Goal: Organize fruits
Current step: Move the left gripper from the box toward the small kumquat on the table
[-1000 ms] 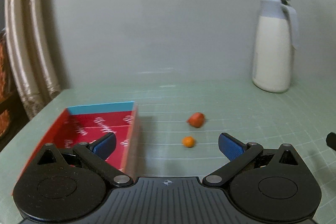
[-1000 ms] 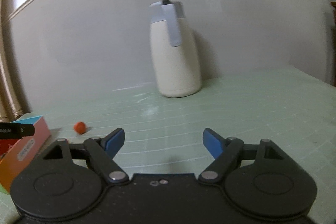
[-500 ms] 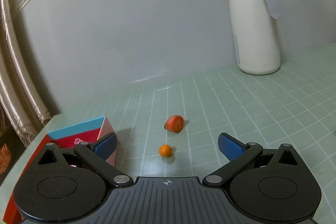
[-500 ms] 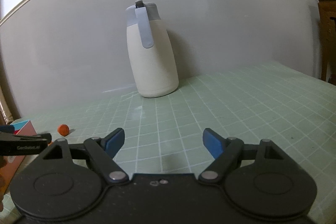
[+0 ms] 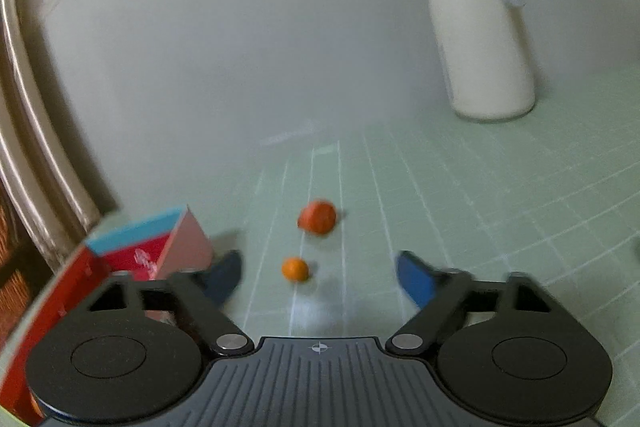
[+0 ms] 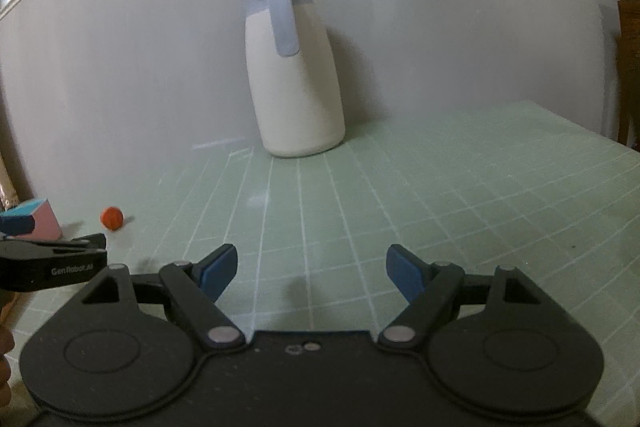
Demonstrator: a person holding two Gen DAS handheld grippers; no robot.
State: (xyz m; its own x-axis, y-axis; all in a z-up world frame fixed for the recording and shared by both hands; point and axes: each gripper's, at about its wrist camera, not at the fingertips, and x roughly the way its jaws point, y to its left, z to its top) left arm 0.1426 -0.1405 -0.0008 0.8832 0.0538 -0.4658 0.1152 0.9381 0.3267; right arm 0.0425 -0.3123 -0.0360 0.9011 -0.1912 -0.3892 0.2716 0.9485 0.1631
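Observation:
In the left wrist view a small orange fruit (image 5: 295, 269) lies on the green grid mat just ahead of my open, empty left gripper (image 5: 318, 277), between its blue pads. A larger red-orange fruit (image 5: 317, 217) lies a little farther on. A red box (image 5: 132, 259) with a blue rim stands open at the left, beside the left finger. In the right wrist view my right gripper (image 6: 308, 269) is open and empty over bare mat. The red-orange fruit (image 6: 112, 217) shows far left, with the left gripper's black body (image 6: 48, 263) in front of the box (image 6: 38, 217).
A tall cream jug with a grey lid and handle (image 6: 294, 67) stands at the back by the grey wall; it also shows in the left wrist view (image 5: 476, 27). A wooden cabinet (image 6: 630, 63) is at the far right. A pale frame (image 5: 24, 107) runs down the left.
The left gripper has swung right and moved closer, so both fruits now sit between its fingers. The right gripper has turned left; the jug moved right in its view.

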